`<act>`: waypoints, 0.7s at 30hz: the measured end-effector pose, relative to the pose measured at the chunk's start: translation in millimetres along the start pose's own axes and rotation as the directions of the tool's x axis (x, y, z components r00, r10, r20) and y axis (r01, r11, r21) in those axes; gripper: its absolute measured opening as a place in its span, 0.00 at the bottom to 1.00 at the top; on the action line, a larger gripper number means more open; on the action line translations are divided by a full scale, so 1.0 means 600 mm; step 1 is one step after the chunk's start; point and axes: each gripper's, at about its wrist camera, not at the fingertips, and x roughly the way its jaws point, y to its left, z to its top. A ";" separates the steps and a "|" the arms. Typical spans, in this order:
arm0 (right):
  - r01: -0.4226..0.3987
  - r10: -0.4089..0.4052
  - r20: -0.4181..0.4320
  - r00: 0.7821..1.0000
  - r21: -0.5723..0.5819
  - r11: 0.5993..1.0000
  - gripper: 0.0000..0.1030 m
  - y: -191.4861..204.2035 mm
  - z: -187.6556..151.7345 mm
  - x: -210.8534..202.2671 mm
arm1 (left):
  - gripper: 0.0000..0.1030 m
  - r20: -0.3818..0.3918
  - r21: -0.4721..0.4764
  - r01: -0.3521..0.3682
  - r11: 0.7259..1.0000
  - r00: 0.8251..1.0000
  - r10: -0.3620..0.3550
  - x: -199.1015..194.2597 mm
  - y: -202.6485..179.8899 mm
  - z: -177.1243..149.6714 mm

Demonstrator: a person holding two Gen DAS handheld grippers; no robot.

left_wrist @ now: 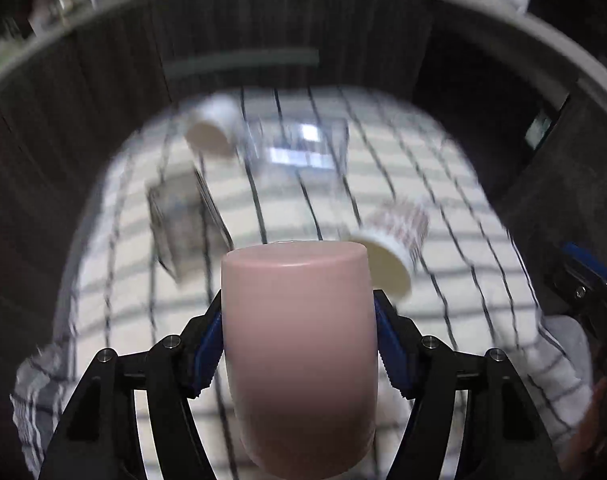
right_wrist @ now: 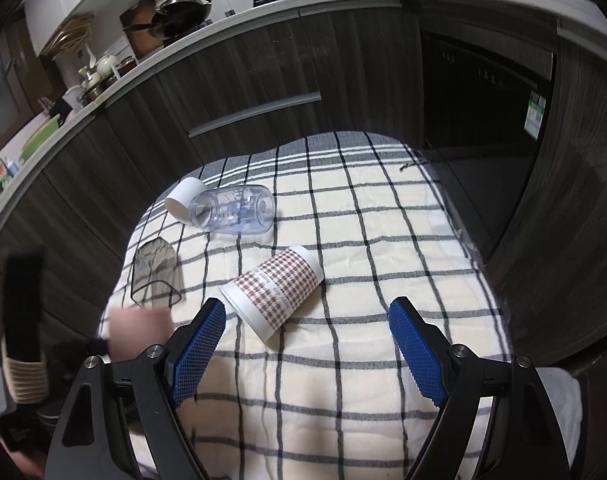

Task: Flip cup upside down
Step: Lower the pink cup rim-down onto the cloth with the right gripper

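Note:
My left gripper (left_wrist: 299,344) is shut on a pink cup (left_wrist: 299,344) and holds it above the checked cloth (left_wrist: 443,184), flat closed end pointing away from the camera. The left view is blurred by motion. In the right wrist view the pink cup (right_wrist: 137,330) shows as a blur at the left edge of the table. My right gripper (right_wrist: 307,348) is open and empty, above the cloth (right_wrist: 383,240), just behind a houndstooth paper cup (right_wrist: 275,292) lying on its side.
A clear plastic jar (right_wrist: 233,214) and a white paper cup (right_wrist: 183,198) lie on their sides at the far left. A dark smoky glass (right_wrist: 155,276) stands mouth down at the left. Dark kitchen cabinets (right_wrist: 263,80) stand behind the table.

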 end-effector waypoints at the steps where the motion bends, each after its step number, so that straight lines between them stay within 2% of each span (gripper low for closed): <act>1: 0.008 -0.008 0.003 1.000 -0.011 1.000 0.81 0.004 -0.003 -0.004 | 0.65 0.047 -0.002 -0.005 1.000 0.999 0.005 0.002 0.001 0.002; 3: 0.020 -0.020 0.004 1.000 -0.026 0.999 0.81 0.009 -0.009 -0.009 | 0.65 0.143 -0.014 -0.006 1.000 0.990 0.008 0.003 0.004 -0.008; 5: 0.031 -0.031 0.001 1.000 -0.037 0.999 0.81 0.012 -0.013 -0.011 | 0.65 0.233 -0.032 -0.019 0.999 0.972 0.026 0.003 0.009 -0.022; 8: 0.045 -0.046 -0.002 0.999 -0.057 0.997 0.81 0.020 -0.021 -0.014 | 0.65 0.290 -0.056 -0.014 0.998 0.957 0.029 0.020 0.018 -0.035; 15: 0.071 -0.072 -0.007 0.997 -0.090 0.993 0.81 0.029 -0.036 -0.016 | 0.65 0.241 -0.061 0.002 0.998 0.970 0.013 0.043 0.015 -0.060; 21: 0.083 -0.085 -0.020 0.996 -0.076 0.994 0.81 0.021 -0.046 -0.009 | 0.65 0.232 -0.046 -0.003 0.999 0.973 0.014 0.028 0.007 -0.085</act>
